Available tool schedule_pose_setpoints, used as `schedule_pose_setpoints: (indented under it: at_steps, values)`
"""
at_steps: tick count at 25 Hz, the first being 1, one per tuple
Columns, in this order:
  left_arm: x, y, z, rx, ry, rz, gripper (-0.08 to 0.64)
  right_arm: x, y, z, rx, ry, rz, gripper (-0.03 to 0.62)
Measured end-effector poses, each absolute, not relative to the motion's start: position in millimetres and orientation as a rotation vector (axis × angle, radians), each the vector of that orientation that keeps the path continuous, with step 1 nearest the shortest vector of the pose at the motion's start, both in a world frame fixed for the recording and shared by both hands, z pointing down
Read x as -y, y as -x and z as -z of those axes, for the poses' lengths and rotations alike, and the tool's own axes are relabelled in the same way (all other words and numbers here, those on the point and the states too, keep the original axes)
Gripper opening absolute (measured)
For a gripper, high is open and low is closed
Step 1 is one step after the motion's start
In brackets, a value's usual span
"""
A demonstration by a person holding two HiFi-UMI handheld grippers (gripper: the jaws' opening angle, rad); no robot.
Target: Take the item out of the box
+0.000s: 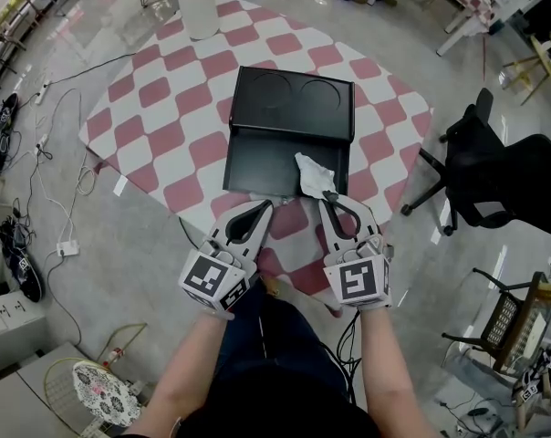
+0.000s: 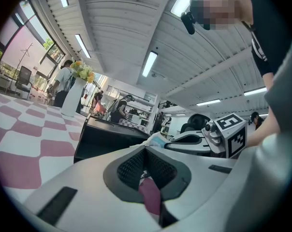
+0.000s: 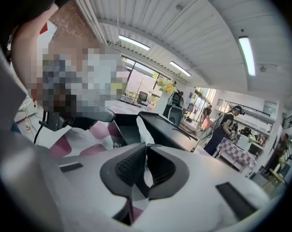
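Observation:
A black box (image 1: 275, 158) lies open on the checkered table (image 1: 166, 126), its lid (image 1: 294, 99) folded back away from me. A crumpled white item (image 1: 314, 173) sits at the box's near right corner. My right gripper (image 1: 328, 196) is shut on the item's near edge. In the right gripper view the white item (image 3: 145, 129) sticks up from between the closed tips (image 3: 146, 146), with the box (image 3: 163, 127) behind it. My left gripper (image 1: 265, 206) is shut and empty, level, just in front of the box's near edge. The left gripper view shows the box (image 2: 107, 139) and the item (image 2: 155, 140).
A white vase (image 1: 198, 7) with flowers stands at the table's far edge. A black office chair (image 1: 494, 172) is on the right. Cables and a power strip (image 1: 47, 172) lie on the floor to the left. People stand at benches in the background.

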State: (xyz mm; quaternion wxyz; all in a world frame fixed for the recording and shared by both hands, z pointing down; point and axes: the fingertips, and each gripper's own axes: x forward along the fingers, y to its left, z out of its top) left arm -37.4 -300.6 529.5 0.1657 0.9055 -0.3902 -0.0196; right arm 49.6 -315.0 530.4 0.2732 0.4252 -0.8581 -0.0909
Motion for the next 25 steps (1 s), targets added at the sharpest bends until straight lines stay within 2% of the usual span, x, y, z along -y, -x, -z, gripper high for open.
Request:
schedule_pose_setpoints:
  at_steps: [9,25]
  values:
    - [302.3,41.9,-516.2,1.135,-2.588,0.057,0.008,320.1,-58.7,-509.3,2.41,-1.29,0.054,0.009]
    - [305.6,58.4,-497.1,1.194,-2.595,0.079,0.008,321.5,-61.4,-475.9,2.468,-1.355,0.04,0.008]
